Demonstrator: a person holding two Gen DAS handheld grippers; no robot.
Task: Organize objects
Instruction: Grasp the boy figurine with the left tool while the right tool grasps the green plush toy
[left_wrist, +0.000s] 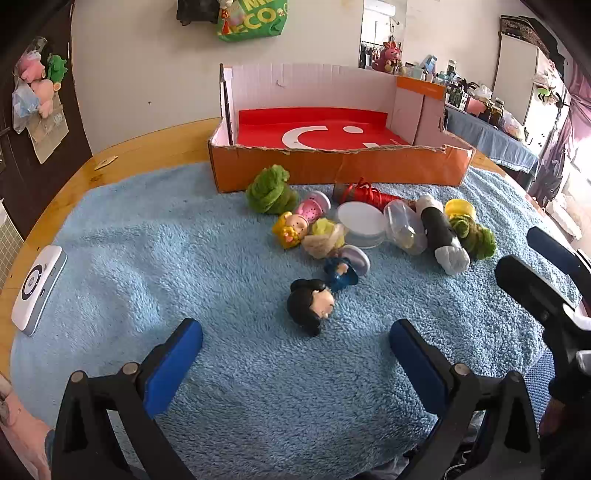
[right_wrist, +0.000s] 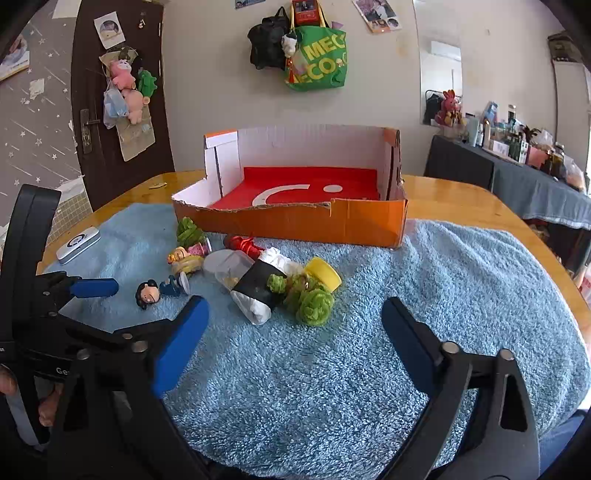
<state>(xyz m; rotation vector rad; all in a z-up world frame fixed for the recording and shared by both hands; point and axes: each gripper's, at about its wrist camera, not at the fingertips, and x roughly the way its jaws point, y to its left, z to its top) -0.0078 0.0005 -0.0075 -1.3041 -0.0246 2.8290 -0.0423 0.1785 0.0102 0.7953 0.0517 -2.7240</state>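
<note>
An orange cardboard box (left_wrist: 340, 168) with a red floor stands at the back of the blue towel; it also shows in the right wrist view (right_wrist: 369, 221). A pile of small things lies in front of it: a black-haired figurine (left_wrist: 312, 304), a blonde figurine (left_wrist: 291, 229), a green fuzzy ball (left_wrist: 271, 190), a white round lid (left_wrist: 360, 221), a black-and-white roll (left_wrist: 443, 232), a yellow cup (left_wrist: 460, 208). My left gripper (left_wrist: 295, 345) is open and empty, just short of the black-haired figurine. My right gripper (right_wrist: 295, 321) is open and empty, near a green fuzzy clump (right_wrist: 314, 302).
A white device (left_wrist: 38, 290) lies on the wooden table's left edge. The right gripper's body (left_wrist: 546, 295) shows at the right of the left wrist view. A door with hung plush toys (right_wrist: 127, 92) and a cluttered side table (right_wrist: 517, 158) stand behind.
</note>
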